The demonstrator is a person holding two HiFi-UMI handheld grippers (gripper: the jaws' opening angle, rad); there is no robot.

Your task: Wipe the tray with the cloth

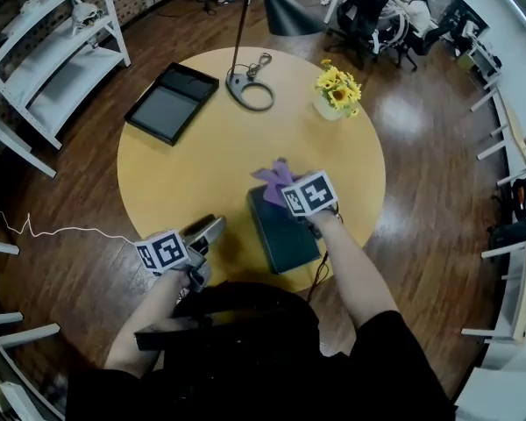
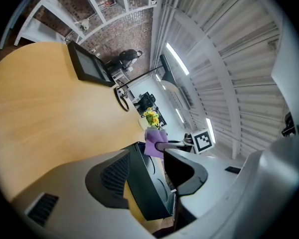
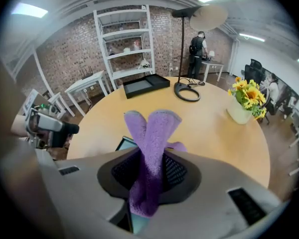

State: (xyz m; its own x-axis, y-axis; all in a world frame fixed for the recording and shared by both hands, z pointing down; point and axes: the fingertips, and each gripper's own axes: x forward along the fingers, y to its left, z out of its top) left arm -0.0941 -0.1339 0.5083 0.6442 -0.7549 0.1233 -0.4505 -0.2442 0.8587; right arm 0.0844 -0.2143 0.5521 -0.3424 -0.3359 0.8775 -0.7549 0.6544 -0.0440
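Head view: right forearm extended, right gripper (image 1: 283, 191) pitched steeply down above the far end of the tray (image 1: 285, 239), which runs lengthwise inward from the table's (image 1: 210, 156) near edge. Left gripper view: left gripper (image 2: 147, 163) level, jaws apart, gripping nothing. Right gripper view: jaws clamp the upright cloth (image 3: 152, 133).

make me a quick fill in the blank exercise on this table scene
1. The right tongs are shut on a ___ cloth.
2. The flowers on the table are ___.
3. The number of dark trays on the table is ___: a far tray and a near tray.

Missing words: purple; yellow; two
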